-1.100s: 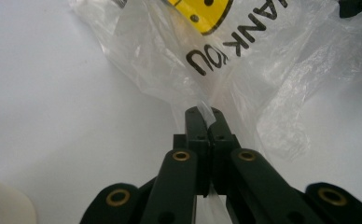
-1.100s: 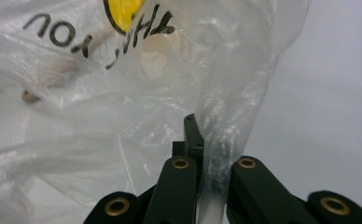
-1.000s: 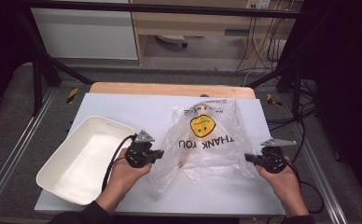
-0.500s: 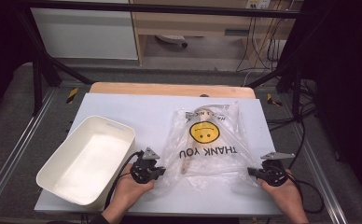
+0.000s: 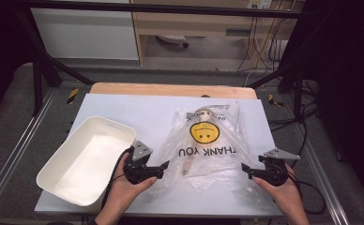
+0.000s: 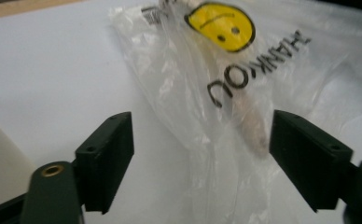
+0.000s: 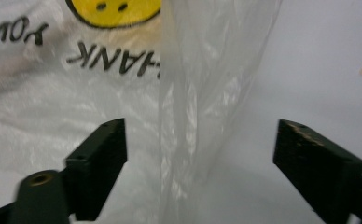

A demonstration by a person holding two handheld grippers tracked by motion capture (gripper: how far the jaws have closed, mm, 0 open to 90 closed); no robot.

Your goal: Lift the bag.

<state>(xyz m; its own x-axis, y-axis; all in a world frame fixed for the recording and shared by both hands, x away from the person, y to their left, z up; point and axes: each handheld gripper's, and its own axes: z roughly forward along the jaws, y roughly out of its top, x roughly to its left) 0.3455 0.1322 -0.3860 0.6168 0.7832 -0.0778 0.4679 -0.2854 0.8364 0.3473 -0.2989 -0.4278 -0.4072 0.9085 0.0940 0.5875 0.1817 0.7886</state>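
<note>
Between both wide-open grippers, left (image 5: pixel 163 165) and right (image 5: pixel 244 170), the clear smiley-printed plastic bag (image 5: pixel 208 140) runs lengthwise toward twelve o'clock.

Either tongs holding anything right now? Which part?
Nothing held. Left tongs and right tongs both stand open at the plastic bag's near edge.

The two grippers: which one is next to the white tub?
The left gripper. The white tub sits right beside it, while the right gripper is across the plastic bag.
</note>
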